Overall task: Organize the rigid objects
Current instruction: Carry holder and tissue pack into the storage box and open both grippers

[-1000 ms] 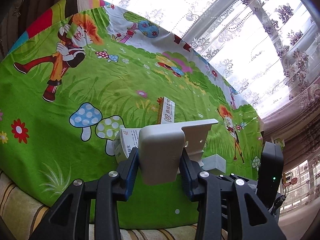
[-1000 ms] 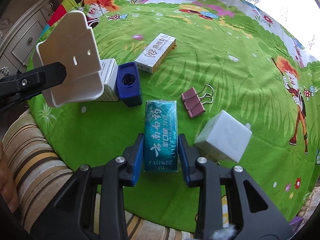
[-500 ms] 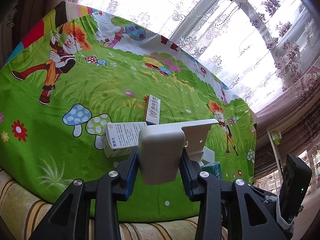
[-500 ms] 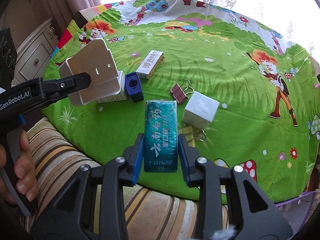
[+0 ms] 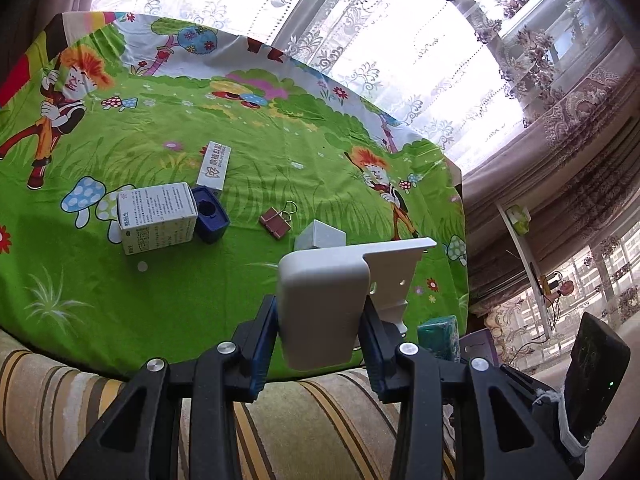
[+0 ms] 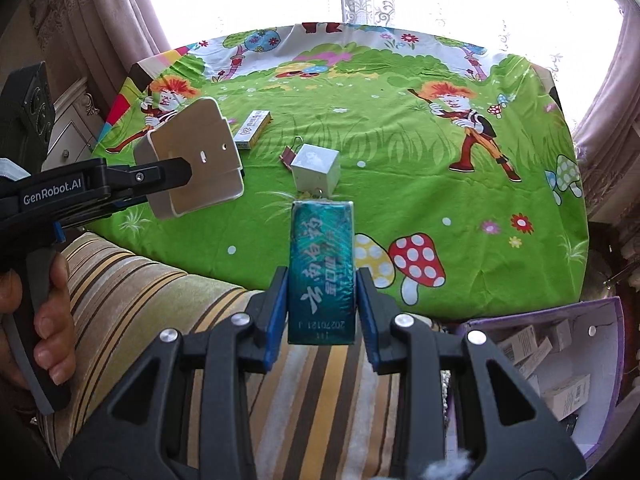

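Observation:
My left gripper (image 5: 318, 320) is shut on a white plastic holder (image 5: 324, 300), held off the table over the near edge. The right wrist view shows that holder (image 6: 192, 164) at the left, side on. My right gripper (image 6: 322, 300) is shut on a teal carton (image 6: 322, 272), held above the striped seat. On the green cartoon tablecloth (image 5: 200, 280) lie a white medicine box (image 5: 156, 212), a blue sharpener (image 5: 210, 214), a slim white box (image 5: 214, 166), a maroon binder clip (image 5: 274, 222) and a white cube (image 5: 320, 236).
A purple open box (image 6: 600, 320) with several small cartons stands on the floor at the lower right. A striped cushion (image 6: 160, 300) runs along the table's near edge. A person's hand (image 6: 48, 320) grips the left handle. Lace curtains hang behind the table.
Both grippers have drawn back from the table and risen, each keeping its load. The table's objects now look farther away, and the purple box has come into the right wrist view.

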Tool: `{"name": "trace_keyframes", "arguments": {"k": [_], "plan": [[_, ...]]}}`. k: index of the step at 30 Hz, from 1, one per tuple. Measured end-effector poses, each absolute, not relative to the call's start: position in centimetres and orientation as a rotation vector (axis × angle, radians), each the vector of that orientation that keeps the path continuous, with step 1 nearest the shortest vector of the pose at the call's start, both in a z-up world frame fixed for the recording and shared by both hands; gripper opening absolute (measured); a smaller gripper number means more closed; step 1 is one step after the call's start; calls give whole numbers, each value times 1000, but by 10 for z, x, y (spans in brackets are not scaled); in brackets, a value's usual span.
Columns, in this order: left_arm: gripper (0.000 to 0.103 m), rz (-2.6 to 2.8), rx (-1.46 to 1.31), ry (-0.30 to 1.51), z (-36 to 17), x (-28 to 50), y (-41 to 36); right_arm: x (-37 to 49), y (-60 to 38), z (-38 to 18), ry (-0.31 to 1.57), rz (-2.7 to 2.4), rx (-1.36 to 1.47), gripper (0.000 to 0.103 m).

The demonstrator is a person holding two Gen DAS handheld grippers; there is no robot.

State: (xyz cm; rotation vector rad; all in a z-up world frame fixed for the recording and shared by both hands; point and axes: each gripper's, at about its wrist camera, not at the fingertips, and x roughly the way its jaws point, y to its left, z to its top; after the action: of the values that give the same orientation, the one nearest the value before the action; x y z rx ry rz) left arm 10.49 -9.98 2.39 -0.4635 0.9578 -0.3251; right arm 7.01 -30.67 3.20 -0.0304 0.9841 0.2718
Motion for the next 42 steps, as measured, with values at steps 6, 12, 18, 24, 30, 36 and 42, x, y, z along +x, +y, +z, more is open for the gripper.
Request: {"name": "trace_keyframes", "arguments": {"k": [6, 12, 18, 24, 30, 36, 42], "plan": [[40, -433, -416, 1000, 30, 88, -145, 39, -359, 41, 959, 168, 22, 37], [40, -548, -344, 1026, 36, 72, -196, 6, -420, 44, 950, 46, 89, 37], [40, -654, -253, 1062, 37, 57, -244, -18, -475, 38, 957, -82, 166, 37], [40, -736, -191, 1082, 36, 48, -281, -31, -506, 36, 954, -158, 210, 37], [43, -823, -136, 1085, 35, 44, -310, -33, -516, 37, 927, -177, 241, 37], [49, -826, -124, 1099, 31, 43, -312, -31, -517, 34, 945, -193, 233, 58], [49, -829, -125, 1092, 32, 42, -311, -33, -520, 38, 935, -198, 244, 64]]}}
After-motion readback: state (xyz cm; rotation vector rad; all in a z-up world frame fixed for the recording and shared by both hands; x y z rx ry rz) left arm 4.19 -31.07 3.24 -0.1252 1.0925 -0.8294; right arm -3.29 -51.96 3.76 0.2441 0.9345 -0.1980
